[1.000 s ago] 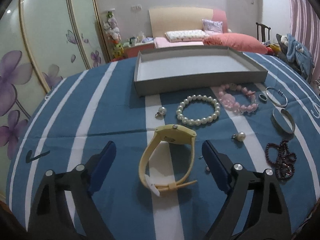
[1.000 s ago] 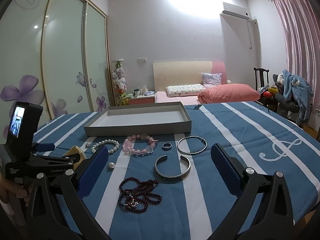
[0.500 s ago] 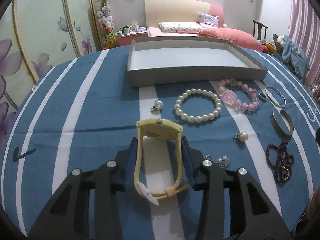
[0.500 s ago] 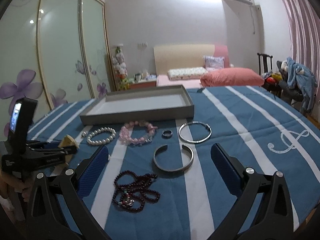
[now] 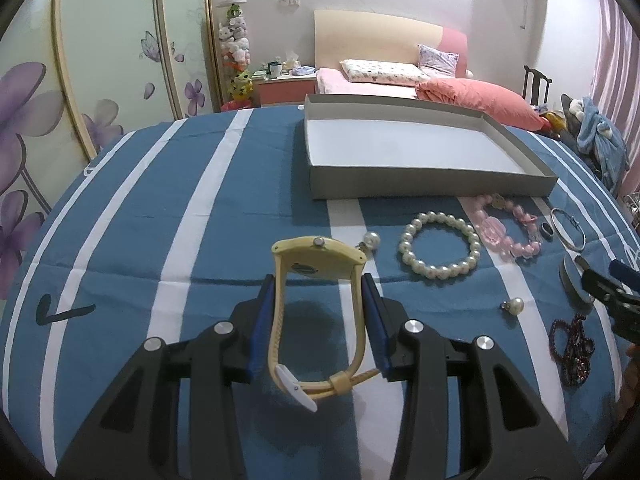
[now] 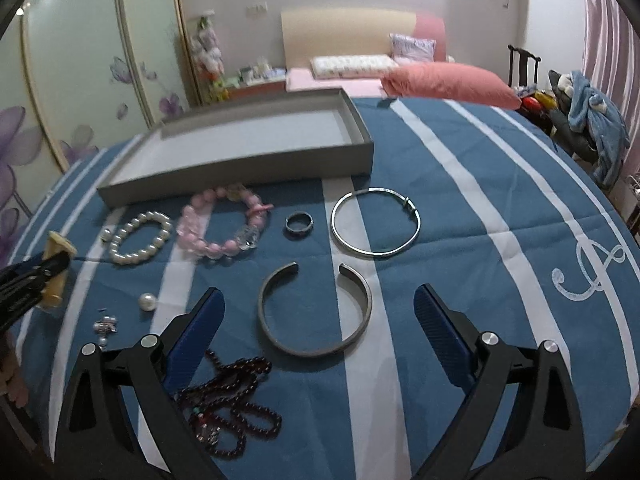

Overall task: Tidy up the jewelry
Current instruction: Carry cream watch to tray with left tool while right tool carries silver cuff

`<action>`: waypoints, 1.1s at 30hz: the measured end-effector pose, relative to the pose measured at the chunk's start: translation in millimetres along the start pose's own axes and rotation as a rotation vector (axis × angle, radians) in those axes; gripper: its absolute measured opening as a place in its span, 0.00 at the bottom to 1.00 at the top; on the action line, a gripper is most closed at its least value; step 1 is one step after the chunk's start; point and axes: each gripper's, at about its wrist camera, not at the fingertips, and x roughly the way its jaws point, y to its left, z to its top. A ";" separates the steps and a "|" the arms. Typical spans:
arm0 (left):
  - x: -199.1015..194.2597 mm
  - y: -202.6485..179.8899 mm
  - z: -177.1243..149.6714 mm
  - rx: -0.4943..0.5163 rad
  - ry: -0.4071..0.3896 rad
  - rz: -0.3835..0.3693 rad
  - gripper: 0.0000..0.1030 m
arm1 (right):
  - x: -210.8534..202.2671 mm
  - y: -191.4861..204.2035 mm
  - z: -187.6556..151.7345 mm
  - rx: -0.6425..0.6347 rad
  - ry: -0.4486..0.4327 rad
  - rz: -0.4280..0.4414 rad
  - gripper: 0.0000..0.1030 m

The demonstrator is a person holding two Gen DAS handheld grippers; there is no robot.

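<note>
My left gripper [image 5: 318,284] is shut on the strap of a yellow watch [image 5: 318,258] and holds it just above the blue striped cloth. A grey tray [image 5: 420,182] with a white floor stands beyond it. In the right wrist view my right gripper [image 6: 318,308] is open, its fingers on either side of a grey open cuff bangle [image 6: 316,312]. A silver bangle [image 6: 376,222], a dark ring [image 6: 299,224], a pink bead bracelet [image 6: 222,226] and a pearl bracelet [image 6: 140,238] lie between it and the tray [image 6: 240,176].
A dark red bead necklace [image 6: 228,404] lies under the right gripper's left finger. A loose pearl [image 6: 147,302] and a small earring [image 6: 105,326] lie to its left. Another pearl earring [image 5: 370,240] lies near the watch. A bed and wardrobe stand behind the table.
My left gripper closed on the yellow watch and lifted it slightly. My right gripper moved forward and down, so the cuff bangle now lies between its open fingers.
</note>
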 end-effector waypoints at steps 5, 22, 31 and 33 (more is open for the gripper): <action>2.6 2.3 -2.1 -0.002 0.002 -0.007 0.40 | 12.0 0.5 -0.6 -0.007 0.070 -0.015 0.83; -2.2 3.1 -1.2 -0.005 -0.016 -0.012 0.40 | 11.3 3.7 -0.2 -0.012 0.083 0.008 0.65; -26.8 0.5 12.4 -0.025 -0.150 -0.006 0.40 | -23.9 -4.3 18.1 0.022 -0.123 0.079 0.65; -32.8 -1.8 17.4 -0.027 -0.192 -0.003 0.40 | -32.4 -4.1 25.9 0.017 -0.184 0.089 0.65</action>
